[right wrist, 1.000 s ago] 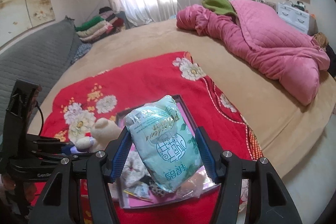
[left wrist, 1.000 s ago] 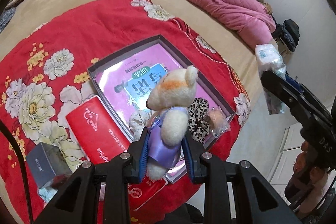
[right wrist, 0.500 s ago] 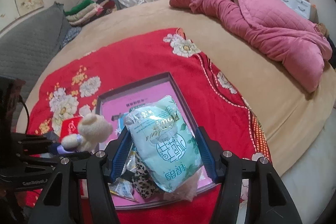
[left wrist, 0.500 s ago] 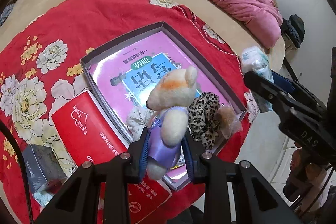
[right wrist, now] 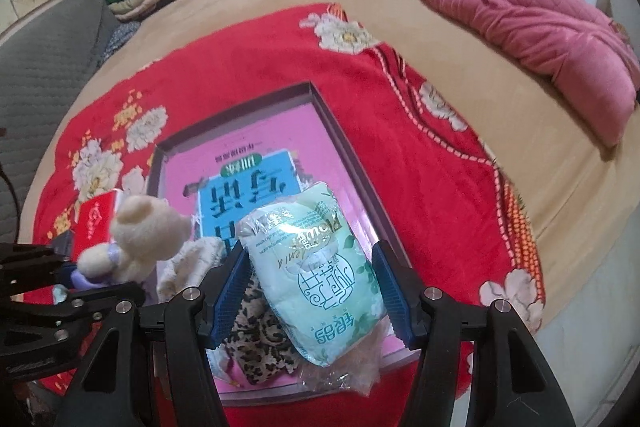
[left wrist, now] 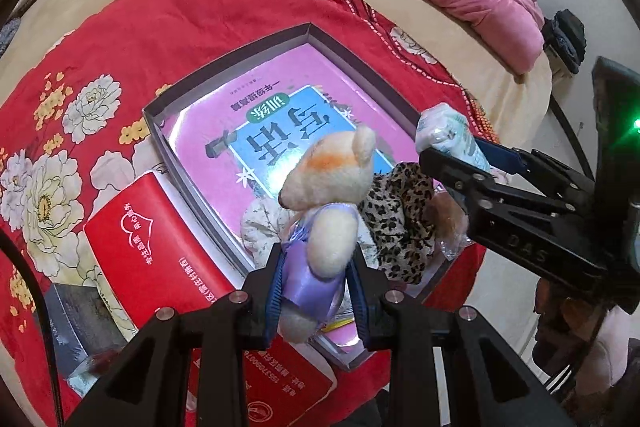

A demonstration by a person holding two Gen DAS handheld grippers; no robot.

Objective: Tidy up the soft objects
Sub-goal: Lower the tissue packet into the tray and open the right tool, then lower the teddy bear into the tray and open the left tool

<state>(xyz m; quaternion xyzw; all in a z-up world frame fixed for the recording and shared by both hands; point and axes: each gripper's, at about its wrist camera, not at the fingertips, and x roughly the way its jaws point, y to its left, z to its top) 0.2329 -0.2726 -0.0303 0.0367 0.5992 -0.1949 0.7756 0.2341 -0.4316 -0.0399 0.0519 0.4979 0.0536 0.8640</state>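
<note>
My left gripper (left wrist: 316, 291) is shut on a cream teddy bear (left wrist: 328, 195) in a purple dress, held above the near end of a grey shallow box (left wrist: 224, 63). My right gripper (right wrist: 312, 291) is shut on a pale green tissue pack (right wrist: 320, 267), also over the box's near end. The box (right wrist: 340, 131) holds a pink book (left wrist: 280, 107), a leopard-print scrunchie (left wrist: 400, 223), a white floral cloth (left wrist: 260, 227) and a small clear bag (right wrist: 360, 367). The right gripper with the tissue pack (left wrist: 448, 135) shows at the right of the left wrist view. The bear (right wrist: 140, 231) shows at the left of the right wrist view.
The box lies on a red floral blanket (left wrist: 140, 27) on a tan bed (right wrist: 440, 39). A red booklet (left wrist: 160, 259) and a dark small box (left wrist: 84, 323) lie left of it. A pink quilt (right wrist: 520, 7) lies far right. The bed edge runs close at right.
Both grippers have come down toward the box with their loads. The right gripper and tissue pack moved in closer over the box's near right side.
</note>
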